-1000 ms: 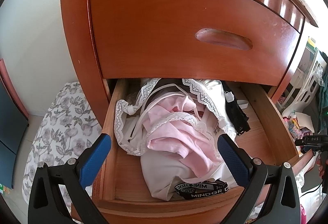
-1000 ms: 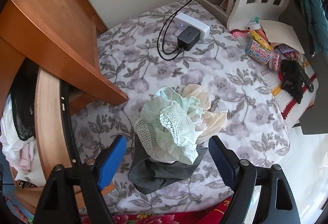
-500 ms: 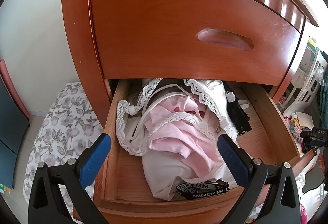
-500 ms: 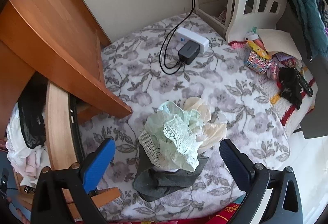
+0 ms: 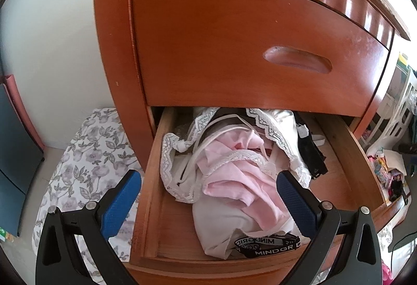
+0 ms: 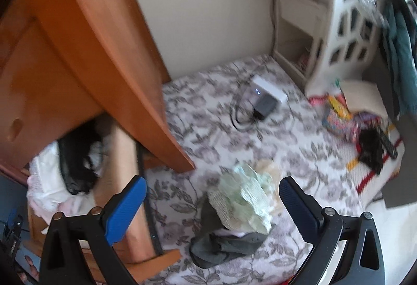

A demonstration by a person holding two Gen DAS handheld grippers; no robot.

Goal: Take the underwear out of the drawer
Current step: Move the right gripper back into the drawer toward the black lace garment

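The lower drawer point(image 5: 152, 175) of a reddish wooden dresser stands pulled out, holding a heap of underwear: a pink piece point(image 5: 234, 178), white lace-trimmed pieces point(image 5: 169, 162), a black one point(image 5: 311, 154) and a black printed waistband point(image 5: 265, 244). My left gripper point(image 5: 208, 204) hovers open over the drawer's front, nothing between its blue pads. On the floral mat lies a small pile: a pale green lace piece point(image 6: 245, 196) over a grey one point(image 6: 224, 246) and a cream one. My right gripper point(image 6: 212, 209) hangs wide open above that pile, apart from it. The drawer's side point(image 6: 122, 180) shows at left.
The closed upper drawer point(image 5: 247, 45) overhangs the open one. On the floral mat point(image 6: 208, 107) sit a white power strip with a black charger point(image 6: 265, 100) and cable. A white plastic shelf point(image 6: 338, 32), toys, a black cloth and a remote lie at right.
My right gripper has risen away from the pile on the mat, its jaws widening to full spread, and the view has swung toward the dresser. The left gripper and the drawer's contents have stayed put.
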